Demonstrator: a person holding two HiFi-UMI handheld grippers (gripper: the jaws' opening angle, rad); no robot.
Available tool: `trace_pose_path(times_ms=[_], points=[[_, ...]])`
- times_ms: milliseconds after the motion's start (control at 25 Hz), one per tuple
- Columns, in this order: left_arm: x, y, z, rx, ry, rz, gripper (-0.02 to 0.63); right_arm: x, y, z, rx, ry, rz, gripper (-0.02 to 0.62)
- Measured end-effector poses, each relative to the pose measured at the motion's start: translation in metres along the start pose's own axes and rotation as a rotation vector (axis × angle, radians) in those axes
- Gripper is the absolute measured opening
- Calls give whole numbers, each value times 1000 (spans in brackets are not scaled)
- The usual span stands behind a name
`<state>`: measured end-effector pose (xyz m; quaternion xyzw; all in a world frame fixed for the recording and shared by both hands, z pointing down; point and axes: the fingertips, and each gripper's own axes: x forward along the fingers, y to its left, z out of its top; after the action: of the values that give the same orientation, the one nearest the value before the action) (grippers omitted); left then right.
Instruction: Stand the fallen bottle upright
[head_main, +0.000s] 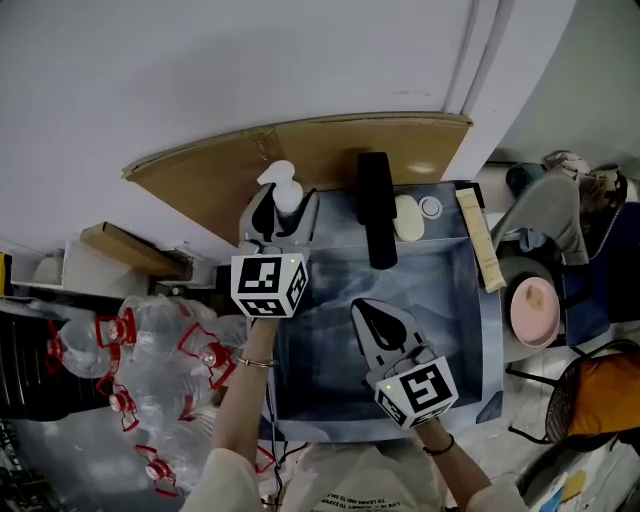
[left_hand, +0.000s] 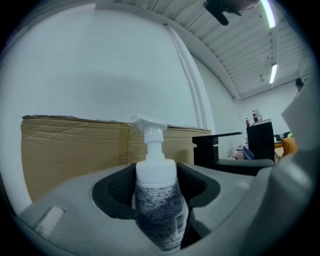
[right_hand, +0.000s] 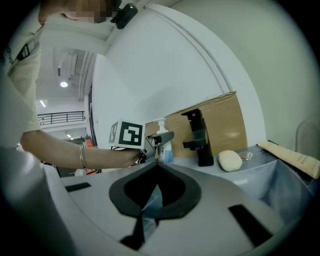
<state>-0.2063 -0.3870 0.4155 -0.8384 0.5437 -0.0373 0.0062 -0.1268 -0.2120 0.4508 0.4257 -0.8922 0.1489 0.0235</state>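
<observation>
A white pump bottle (head_main: 283, 190) with a speckled label (left_hand: 156, 200) stands upright at the back left corner of the sink. My left gripper (head_main: 280, 215) is shut on its body, one dark pad on each side. The bottle's base is hidden by the jaws, so I cannot tell whether it rests on the ledge. In the right gripper view the bottle (right_hand: 162, 145) shows upright beside the faucet, held from the left. My right gripper (head_main: 365, 310) hovers over the basin with its tips (right_hand: 156, 162) together and nothing between them.
A black faucet (head_main: 376, 208) stands at the sink's back edge, with white soap (head_main: 407, 217) to its right. Cardboard (head_main: 300, 150) leans on the wall behind. The blue-grey basin (head_main: 450, 300) lies below. A pack of water bottles (head_main: 150, 370) sits at left, a pink bowl (head_main: 534, 308) at right.
</observation>
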Motion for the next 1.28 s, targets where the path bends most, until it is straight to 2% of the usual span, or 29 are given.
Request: trace_pose_path(times_ms=[320, 520, 920, 1280], points=[[-2, 3, 2, 16, -84, 27, 258, 7, 1, -8, -3, 16, -55, 4], [-5, 3, -2, -9, -112, 41, 258, 10, 5, -12, -9, 23, -66, 4], [-10, -2, -13, 16, -118, 43, 258, 8, 6, -13, -11, 23, -91, 3], [-18, -5, -14, 46, -160, 52, 259, 6, 7, -15, -9, 23, -101, 4]])
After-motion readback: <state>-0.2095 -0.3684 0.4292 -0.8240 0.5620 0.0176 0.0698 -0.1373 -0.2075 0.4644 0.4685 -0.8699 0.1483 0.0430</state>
